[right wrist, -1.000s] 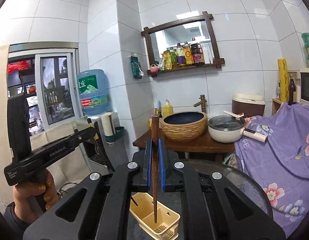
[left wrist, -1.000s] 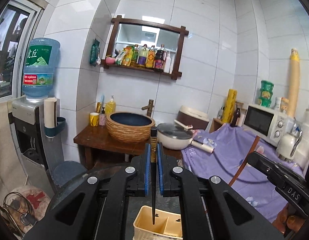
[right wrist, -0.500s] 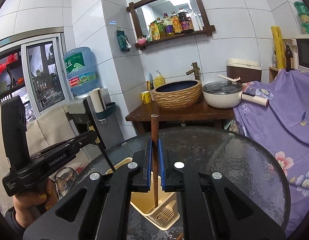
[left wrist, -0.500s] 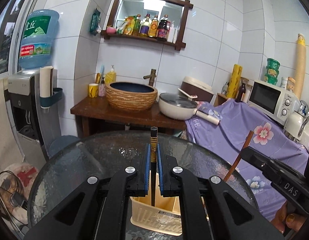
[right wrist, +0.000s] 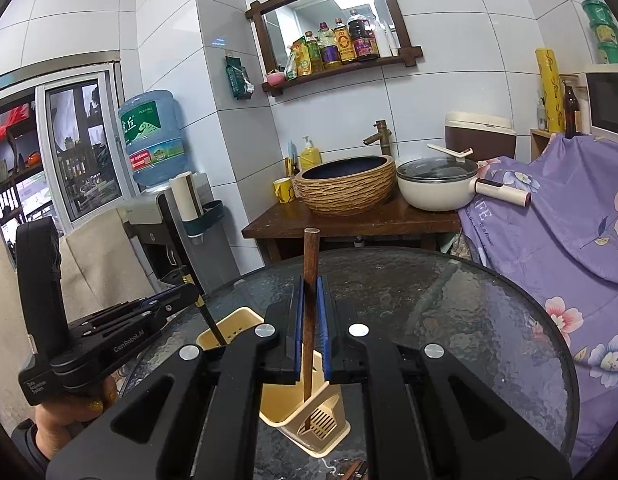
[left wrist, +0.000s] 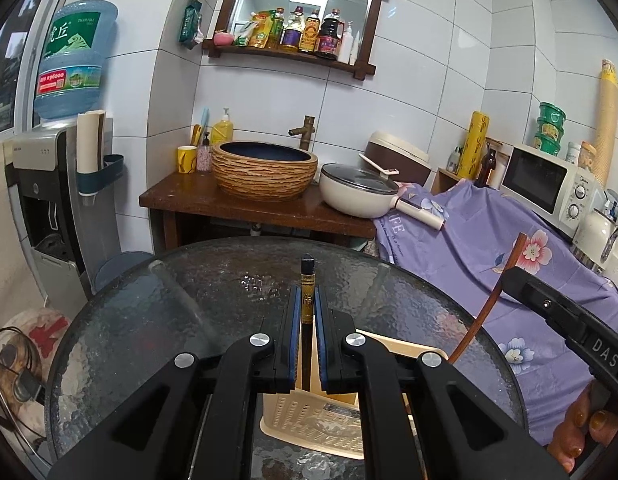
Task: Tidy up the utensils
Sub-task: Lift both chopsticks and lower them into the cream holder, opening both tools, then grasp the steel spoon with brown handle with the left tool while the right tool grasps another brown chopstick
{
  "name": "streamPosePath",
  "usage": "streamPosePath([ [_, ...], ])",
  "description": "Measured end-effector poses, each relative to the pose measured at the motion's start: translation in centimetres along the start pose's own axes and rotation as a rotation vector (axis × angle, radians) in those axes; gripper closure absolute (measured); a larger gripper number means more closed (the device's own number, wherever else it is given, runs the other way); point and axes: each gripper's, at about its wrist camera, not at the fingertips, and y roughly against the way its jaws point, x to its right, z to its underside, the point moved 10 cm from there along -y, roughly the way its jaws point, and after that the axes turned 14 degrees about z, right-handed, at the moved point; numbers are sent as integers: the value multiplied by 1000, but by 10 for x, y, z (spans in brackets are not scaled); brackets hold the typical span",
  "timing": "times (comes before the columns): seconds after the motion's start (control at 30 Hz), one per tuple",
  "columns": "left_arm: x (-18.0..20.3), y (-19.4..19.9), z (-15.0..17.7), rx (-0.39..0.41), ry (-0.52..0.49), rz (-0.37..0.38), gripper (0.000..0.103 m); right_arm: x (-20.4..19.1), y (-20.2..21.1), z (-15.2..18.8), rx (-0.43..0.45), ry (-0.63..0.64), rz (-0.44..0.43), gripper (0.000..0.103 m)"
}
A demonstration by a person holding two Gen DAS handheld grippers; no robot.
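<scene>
Both grippers have come lower toward the round glass table (left wrist: 157,320) since a second ago, and the cream utensil caddy (right wrist: 309,416) now sits nearer the lower middle of each view. At the centre of the left wrist view, the left gripper (left wrist: 308,312) is clamped on a black chopstick with a gold band (left wrist: 308,284), its lower end down inside the caddy's left compartment. At the centre of the right wrist view, the right gripper (right wrist: 309,300) pinches a brown wooden chopstick (right wrist: 310,256), standing nearly upright with its tip inside the caddy's right compartment. Behind, at upper centre, a woven-pattern basin (right wrist: 345,186) rests on a wooden counter.
</scene>
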Motion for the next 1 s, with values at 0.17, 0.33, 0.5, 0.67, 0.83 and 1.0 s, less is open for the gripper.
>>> streamPosePath([
  [0.17,10,16,-6,71,-23,18,31,3,3,4,-3,-5,9,49],
  [0.33,18,32,3,72,-32,11,11,10,21,9,52,32,66,36],
  [0.5,14,49,39,-6,-47,-44,7,13,35,46,-16,107,96,28],
  [0.67,-6,65,92,-84,-22,-120,7,29,34,112,-162,145,135,26],
  [0.83,-22,77,150,-191,-22,-182,7,49,32,176,-296,149,199,26],
  [1.0,-28,89,187,-249,-25,-216,8,54,30,223,-402,172,231,29],
])
